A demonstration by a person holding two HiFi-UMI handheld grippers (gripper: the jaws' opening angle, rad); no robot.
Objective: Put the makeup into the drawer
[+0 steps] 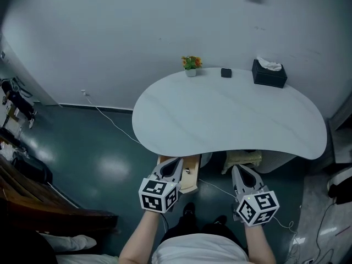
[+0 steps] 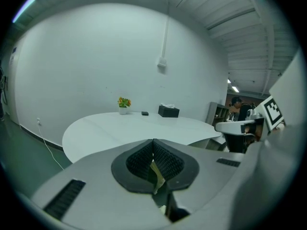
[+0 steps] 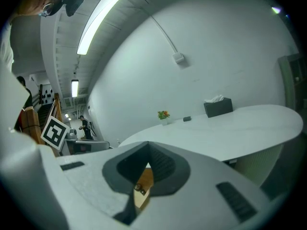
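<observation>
A small black makeup case (image 1: 226, 72) lies at the far side of the white curved table (image 1: 220, 120), between a plant pot and a tissue box; it also shows in the left gripper view (image 2: 144, 113) and the right gripper view (image 3: 187, 119). A wooden drawer unit (image 1: 191, 176) stands under the table's near edge. My left gripper (image 1: 175, 163) is just in front of it, jaws shut with nothing held (image 2: 153, 143). My right gripper (image 1: 240, 169) hovers below the near edge, jaws shut and empty (image 3: 146, 146). Both are far from the makeup case.
A potted flower (image 1: 191, 65) and a black tissue box (image 1: 269, 73) stand at the table's back. A beige stool (image 1: 242, 158) sits under the table. A cable (image 1: 110, 120) trails across the dark floor, and dark furniture (image 1: 33, 169) lines the left.
</observation>
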